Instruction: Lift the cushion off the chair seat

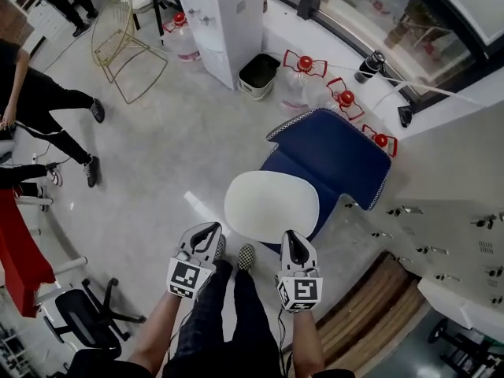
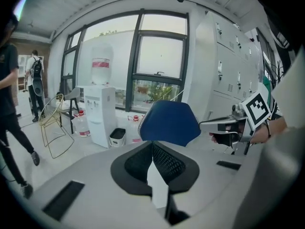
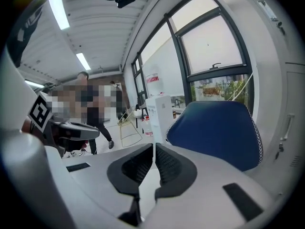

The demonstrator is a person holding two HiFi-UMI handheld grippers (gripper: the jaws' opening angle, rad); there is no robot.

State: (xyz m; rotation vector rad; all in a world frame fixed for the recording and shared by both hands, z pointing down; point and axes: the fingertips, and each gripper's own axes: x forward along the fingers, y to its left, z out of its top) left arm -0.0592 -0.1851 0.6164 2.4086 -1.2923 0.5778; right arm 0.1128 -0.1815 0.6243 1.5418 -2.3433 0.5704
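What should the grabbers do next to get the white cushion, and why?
Probably open both jaws first. The left gripper and right gripper are shut and empty near the white cushion on the blue chair, so they cannot grip it yet.

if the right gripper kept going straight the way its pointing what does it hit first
Most likely the near edge of the white cushion on the blue chair, just ahead of the shut jaws of the right gripper. Height is hard to judge; it could pass above it.
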